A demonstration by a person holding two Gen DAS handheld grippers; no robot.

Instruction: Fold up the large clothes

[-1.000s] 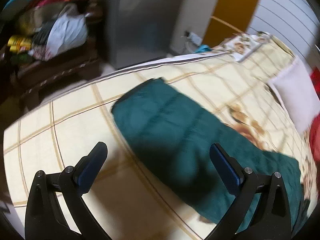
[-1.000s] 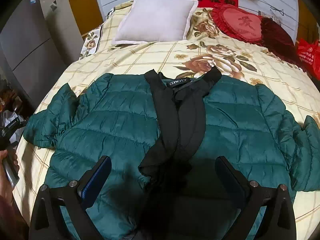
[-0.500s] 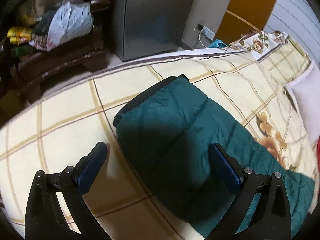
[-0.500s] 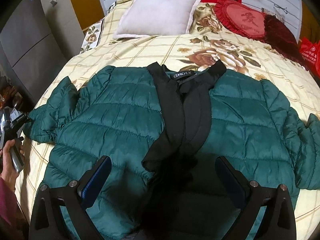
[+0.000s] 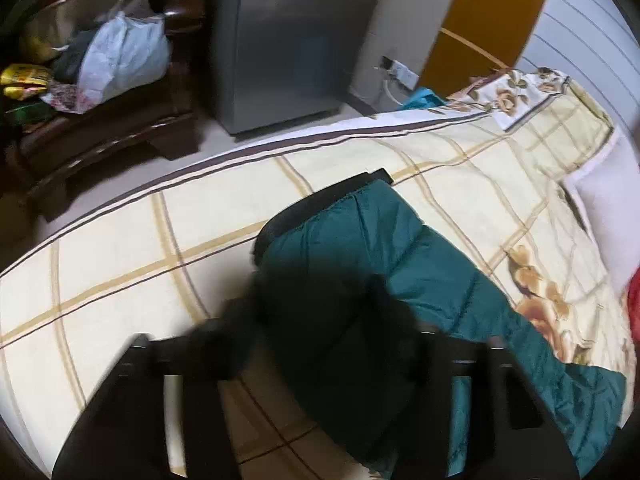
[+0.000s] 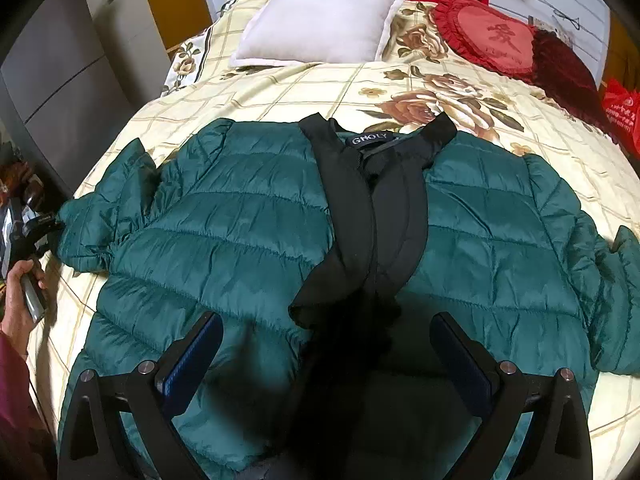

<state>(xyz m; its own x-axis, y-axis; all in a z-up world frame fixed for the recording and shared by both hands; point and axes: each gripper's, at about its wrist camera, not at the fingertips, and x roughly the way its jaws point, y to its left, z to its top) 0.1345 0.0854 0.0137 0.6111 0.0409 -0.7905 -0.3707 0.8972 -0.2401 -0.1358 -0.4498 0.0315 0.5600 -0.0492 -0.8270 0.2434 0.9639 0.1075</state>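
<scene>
1. A bed with a cream checked cover printed with brown roses (image 6: 340,84) fills most of the right wrist view and the middle of the left wrist view.
2. A dark green quilted puffer jacket with a black lining and collar (image 6: 240,232) lies flat on the bed in the centre of the right wrist view, front open, sleeves spread to either side.
3. A tall grey metal cabinet (image 5: 296,36) stands at the top centre of the left wrist view, beyond the bed's edge.
4. A pale square pillow (image 6: 320,20) rests at the top of the right wrist view, with a red heart-shaped cushion (image 6: 492,36) to its right.
5. The jacket's green sleeve with its black cuff (image 5: 360,248) runs through the middle of the left wrist view.
6. The right gripper (image 6: 326,356) hovers at the bottom centre of its view, jaws spread wide over the jacket's lower front, gripping nothing.
7. The left gripper (image 5: 316,320), blurred at the bottom of its view, is closing its jaws with the sleeve between them; whether the pads already press the fabric cannot be told.
</scene>
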